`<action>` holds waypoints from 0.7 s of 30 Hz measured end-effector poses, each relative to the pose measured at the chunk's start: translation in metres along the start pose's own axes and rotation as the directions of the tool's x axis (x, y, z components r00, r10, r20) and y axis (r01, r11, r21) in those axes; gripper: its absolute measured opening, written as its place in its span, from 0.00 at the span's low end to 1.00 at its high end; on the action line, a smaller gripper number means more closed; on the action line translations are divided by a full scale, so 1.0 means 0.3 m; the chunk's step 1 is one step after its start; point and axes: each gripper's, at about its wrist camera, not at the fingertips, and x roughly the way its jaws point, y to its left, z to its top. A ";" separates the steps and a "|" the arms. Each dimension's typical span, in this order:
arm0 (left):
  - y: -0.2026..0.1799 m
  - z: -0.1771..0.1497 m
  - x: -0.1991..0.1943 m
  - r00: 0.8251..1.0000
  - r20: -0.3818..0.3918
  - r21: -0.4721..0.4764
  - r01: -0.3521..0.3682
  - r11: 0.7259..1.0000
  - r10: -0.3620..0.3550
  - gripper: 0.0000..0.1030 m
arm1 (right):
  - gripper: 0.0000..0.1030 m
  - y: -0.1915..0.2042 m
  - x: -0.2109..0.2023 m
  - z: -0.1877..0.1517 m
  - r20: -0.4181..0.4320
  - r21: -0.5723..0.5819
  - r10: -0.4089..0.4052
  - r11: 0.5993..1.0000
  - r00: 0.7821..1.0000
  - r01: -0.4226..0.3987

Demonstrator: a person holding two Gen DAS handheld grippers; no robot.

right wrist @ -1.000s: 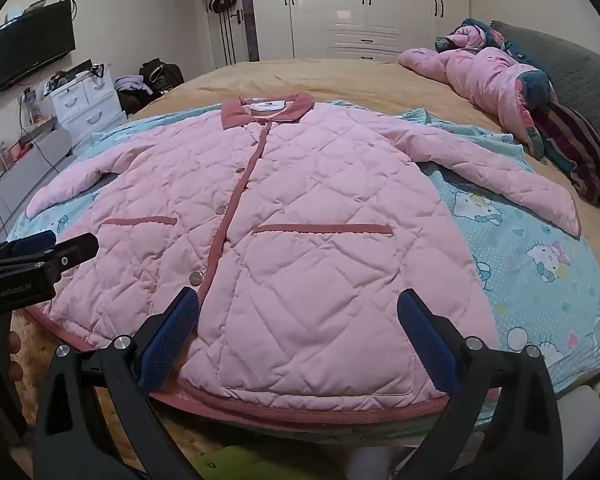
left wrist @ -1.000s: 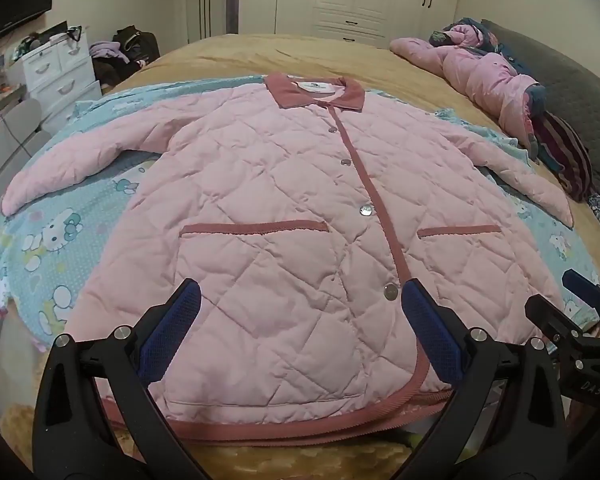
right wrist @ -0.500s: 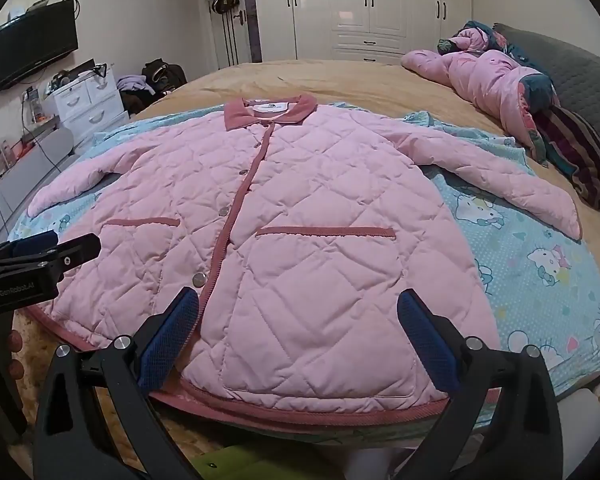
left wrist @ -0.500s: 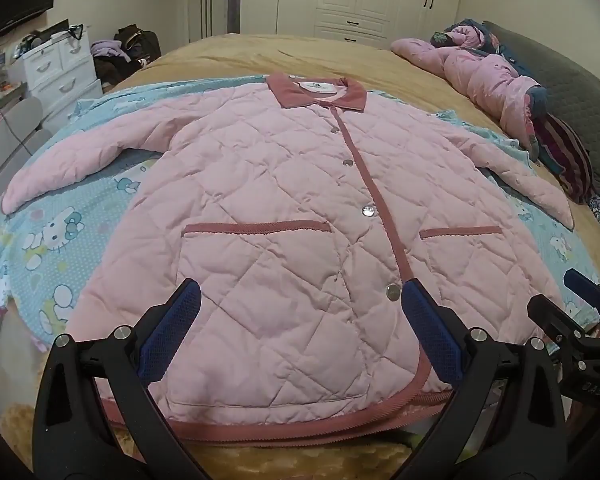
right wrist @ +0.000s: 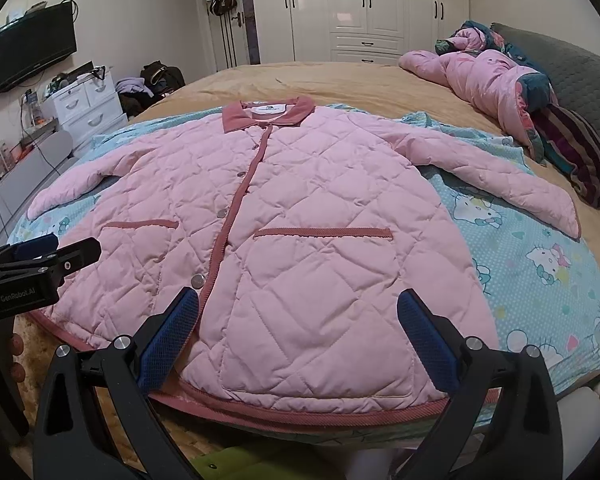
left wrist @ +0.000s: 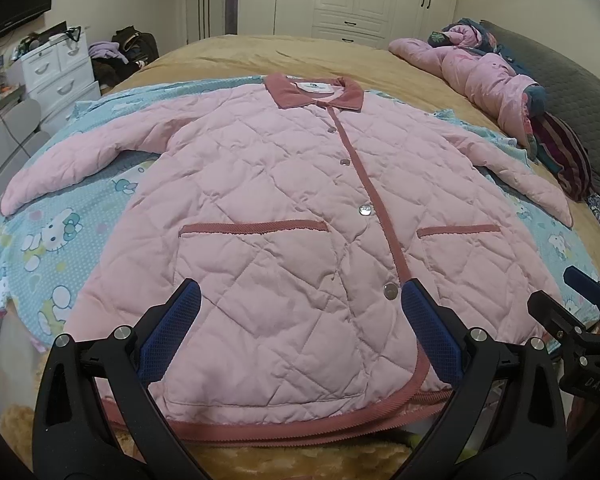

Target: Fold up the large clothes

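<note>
White wardrobe doors (right wrist: 380, 12) close off the far end of a bedroom, and most of the floor space goes to a wide bed (left wrist: 292, 56) under a tan, plush-looking cover. Over its near half lies a pale blue sheet (right wrist: 540, 280) printed with cartoon cats. On that sheet a large pink quilted jacket (left wrist: 284, 208) is spread flat, front up and buttoned, hem toward the cameras. Its padding is stitched in diamonds; the collar (left wrist: 316, 94), placket, two slit pocket edges and hem are trimmed in a darker, ribbed rose fabric, with round metallic snaps down the front. Both sleeves lie stretched out to the sides, tapering to blunt cuffs.

Along the right side of the bed, a second pink padded garment (right wrist: 488, 84) is heaped in a crumpled mound, just beside a dark striped bundle (right wrist: 580, 152) and a grey quilted cushion (right wrist: 580, 68). To the left stand a white drawer unit (right wrist: 88, 104) with clutter on top, dark bags on the floor, and a wall-mounted television (right wrist: 32, 52).

The left claw (left wrist: 300, 322) hovers over the hem, its black arms and blue mesh-textured pads spread wide, holding nothing. The right claw (right wrist: 298, 326) hangs likewise over the hem farther right, pads apart and empty. Each claw shows at the edge of the other's view.
</note>
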 end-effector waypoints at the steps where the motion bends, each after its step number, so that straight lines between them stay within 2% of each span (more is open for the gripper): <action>1: -0.002 0.001 0.001 1.000 0.000 0.000 0.000 1.000 0.000 0.91 | 0.96 0.000 -0.001 -0.001 0.000 -0.001 0.001 1.000 1.000 -0.001; 21: -0.004 0.002 -0.002 1.000 0.001 0.002 0.000 1.000 0.000 0.91 | 0.96 0.001 -0.007 -0.003 0.002 0.004 -0.001 1.000 1.000 0.001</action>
